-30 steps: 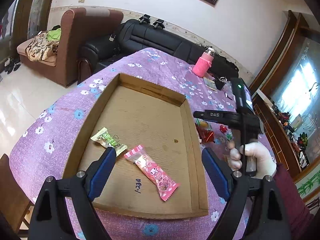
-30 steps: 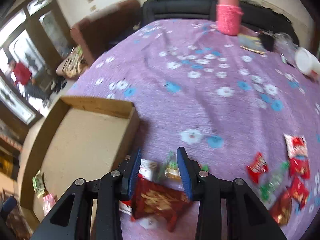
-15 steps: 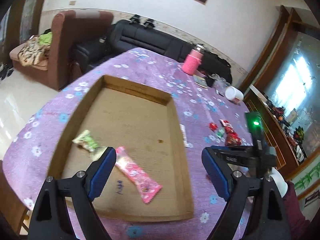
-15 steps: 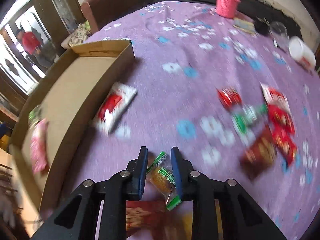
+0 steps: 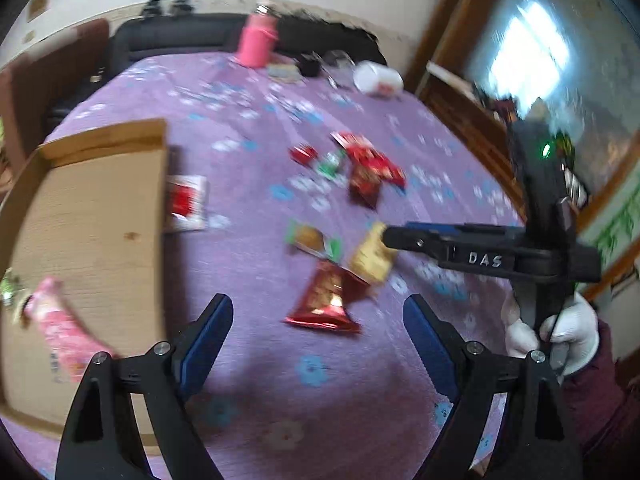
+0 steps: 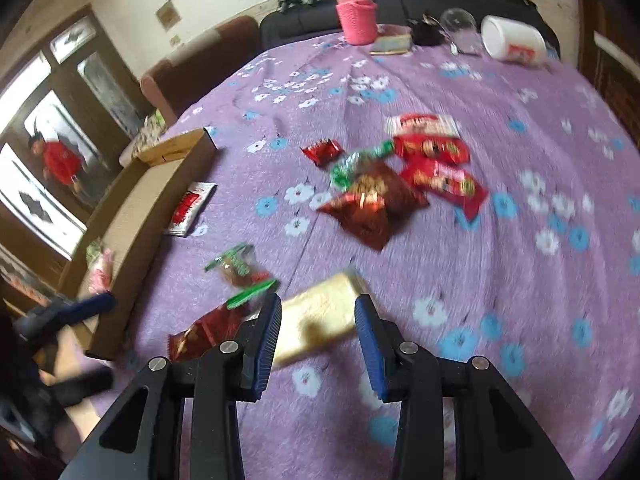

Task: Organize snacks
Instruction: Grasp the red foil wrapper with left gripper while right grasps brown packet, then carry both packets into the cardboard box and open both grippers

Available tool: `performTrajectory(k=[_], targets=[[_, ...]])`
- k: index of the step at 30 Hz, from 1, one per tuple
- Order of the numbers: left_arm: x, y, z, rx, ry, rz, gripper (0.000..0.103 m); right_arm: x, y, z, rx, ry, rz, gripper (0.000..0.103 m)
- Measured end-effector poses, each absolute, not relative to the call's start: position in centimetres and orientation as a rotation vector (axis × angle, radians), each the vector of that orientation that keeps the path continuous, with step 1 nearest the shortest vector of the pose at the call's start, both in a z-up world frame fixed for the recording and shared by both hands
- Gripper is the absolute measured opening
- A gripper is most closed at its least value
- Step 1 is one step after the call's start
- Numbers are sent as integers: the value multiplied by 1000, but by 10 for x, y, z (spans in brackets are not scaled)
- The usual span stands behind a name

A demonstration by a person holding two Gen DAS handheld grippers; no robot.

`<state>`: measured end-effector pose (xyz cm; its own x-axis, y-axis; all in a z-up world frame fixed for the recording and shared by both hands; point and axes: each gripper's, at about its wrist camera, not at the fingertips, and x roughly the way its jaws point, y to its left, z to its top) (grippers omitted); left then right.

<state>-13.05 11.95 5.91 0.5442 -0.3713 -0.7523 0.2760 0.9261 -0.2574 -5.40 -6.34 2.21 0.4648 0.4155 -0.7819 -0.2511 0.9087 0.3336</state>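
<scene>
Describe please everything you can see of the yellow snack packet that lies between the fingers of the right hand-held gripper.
The yellow snack packet is a flat, glossy golden wrapper, oblong, lying tilted on the purple flowered tablecloth. Motion blur hides any print. It sits between the blue pads of the right hand-held gripper, whose jaws are opening and do not press on it. A dark red packet lies right beside it on its left; whether they touch, I cannot tell.
</scene>
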Motion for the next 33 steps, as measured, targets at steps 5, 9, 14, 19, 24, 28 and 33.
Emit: performTrajectory(k=[5,9,14,19,24,28,33], targets=[[-117,92,42,7,946,-357,87,-62,-67,25,210,973,442,41],[-107,77,27,71,962,-370,74,-44,-72,34,216,957,413,41],[-102,73,18,71,968,-381,37,-8,-84,29,295,953,325,53],[-100,82,21,-3,970,-381,33,20,-80,12,342,992,266,59],[-100,84,23,-49,956,-368,32,24,-67,10,261,970,201,38],[-108,87,30,-89,928,-389,31,15,-66,15,242,943,208,34],[-113,95,40,-149,878,-409,31,-3,-76,25,276,895,212,33]])
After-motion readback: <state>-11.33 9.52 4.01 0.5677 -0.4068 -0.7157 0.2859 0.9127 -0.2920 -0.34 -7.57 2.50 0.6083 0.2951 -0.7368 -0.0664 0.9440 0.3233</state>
